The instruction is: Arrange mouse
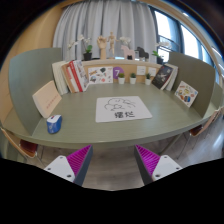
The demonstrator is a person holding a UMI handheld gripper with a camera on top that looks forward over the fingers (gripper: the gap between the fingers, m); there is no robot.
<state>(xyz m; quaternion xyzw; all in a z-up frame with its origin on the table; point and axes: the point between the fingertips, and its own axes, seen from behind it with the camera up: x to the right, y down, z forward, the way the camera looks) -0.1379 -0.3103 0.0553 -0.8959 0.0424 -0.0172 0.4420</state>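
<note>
— Where's the mouse, and which way does it point?
— You can't tell; no mouse can be made out on the bench (150, 128), so neither its heading nor its place relative to the jaws.
— What can you see?
— A blue-and-white box (53, 123) by the left front edge, books (68, 76) at the back left, a white sheet (122, 109) at the centre.
— Your jaws?
— Released, pads (75, 160) spread apart before the front edge.

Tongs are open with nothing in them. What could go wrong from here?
The tongs hang open before the desk, holding nothing.
1. The small blue and white thing sits near the desk's front edge; a clumsy nudge might push it off.
2. Reaching too far past the white sheet could topple the little plant pots or the leaning books.
</note>
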